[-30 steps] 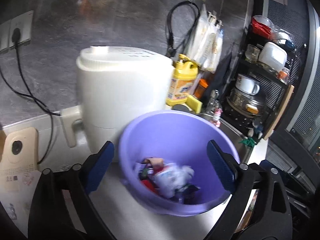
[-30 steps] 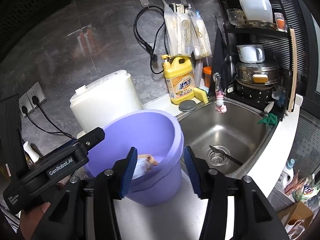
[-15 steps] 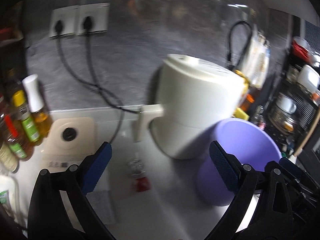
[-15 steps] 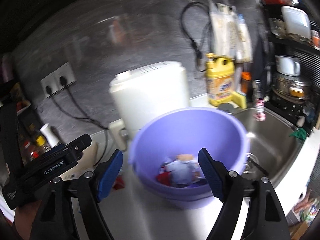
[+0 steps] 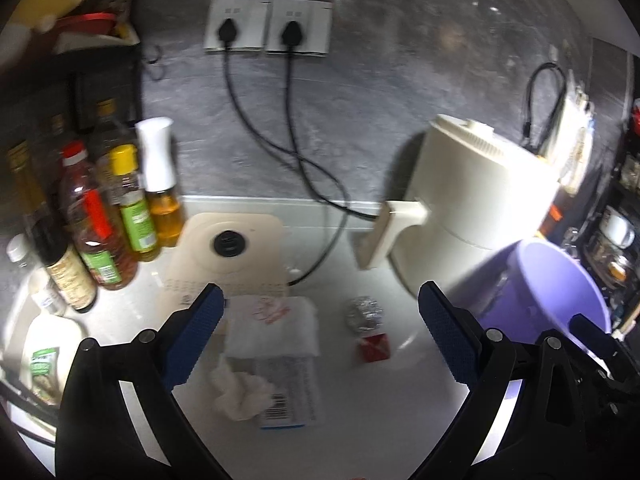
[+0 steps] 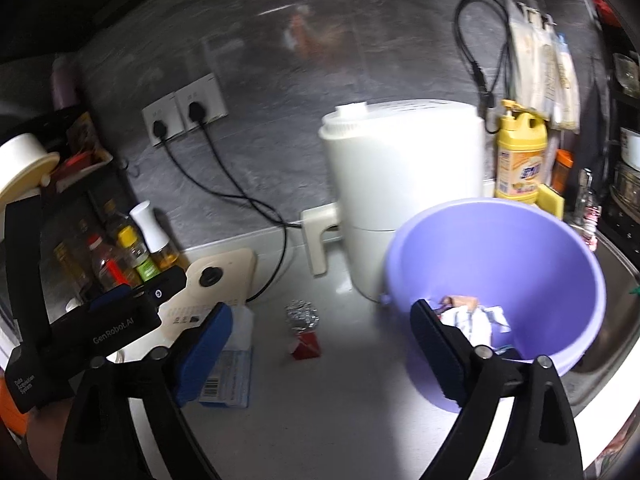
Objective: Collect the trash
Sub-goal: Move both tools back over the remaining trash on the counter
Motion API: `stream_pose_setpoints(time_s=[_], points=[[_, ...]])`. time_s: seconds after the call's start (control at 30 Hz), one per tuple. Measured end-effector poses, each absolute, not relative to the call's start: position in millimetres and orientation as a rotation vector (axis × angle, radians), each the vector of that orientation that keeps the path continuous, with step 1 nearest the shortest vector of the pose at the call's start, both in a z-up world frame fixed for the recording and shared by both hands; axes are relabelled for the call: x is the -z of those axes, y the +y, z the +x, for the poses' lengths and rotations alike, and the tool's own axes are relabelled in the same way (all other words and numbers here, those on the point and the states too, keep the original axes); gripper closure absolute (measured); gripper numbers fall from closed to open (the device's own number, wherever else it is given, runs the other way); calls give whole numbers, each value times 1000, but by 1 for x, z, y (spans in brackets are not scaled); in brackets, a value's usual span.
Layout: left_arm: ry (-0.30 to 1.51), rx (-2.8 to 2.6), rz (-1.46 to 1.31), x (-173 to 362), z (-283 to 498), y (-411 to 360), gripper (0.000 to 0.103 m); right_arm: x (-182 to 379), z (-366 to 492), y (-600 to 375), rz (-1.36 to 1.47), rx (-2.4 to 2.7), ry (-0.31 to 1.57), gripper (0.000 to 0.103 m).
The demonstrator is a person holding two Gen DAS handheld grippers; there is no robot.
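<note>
Loose trash lies on the white counter: a foil ball, a red scrap, a crumpled tissue and a flat barcode packet. A white tissue pack rests behind them. My left gripper is open above this litter and holds nothing. The purple bucket, with wrappers inside, stands to the right. The jaws of my right gripper are opening, with nothing between them; its right finger overlaps the bucket's near wall.
A white appliance stands behind the bucket, its cords running to wall sockets. Oil and sauce bottles crowd the left. A cream scale lies behind the tissue pack. The sink edge and a yellow detergent jug are at right.
Both views have swung left: the bucket slid from the centre to the right, and the counter litter and bottles came into view. The right jaws have spread wider.
</note>
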State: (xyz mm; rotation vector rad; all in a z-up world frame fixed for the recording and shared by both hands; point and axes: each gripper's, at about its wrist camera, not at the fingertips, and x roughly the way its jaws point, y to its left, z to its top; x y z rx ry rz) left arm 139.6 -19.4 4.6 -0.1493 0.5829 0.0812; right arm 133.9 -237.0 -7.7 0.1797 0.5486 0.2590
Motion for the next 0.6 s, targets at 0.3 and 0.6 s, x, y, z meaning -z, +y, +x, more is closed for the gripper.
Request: stream_pose_setpoints(time_s=[0.3, 0.6], points=[[606, -193, -175, 7, 128, 17, 6, 22, 143, -203, 142, -360, 595, 8], [638, -287, -195, 25, 118, 41, 6, 47, 155, -176, 111, -476, 692, 26]])
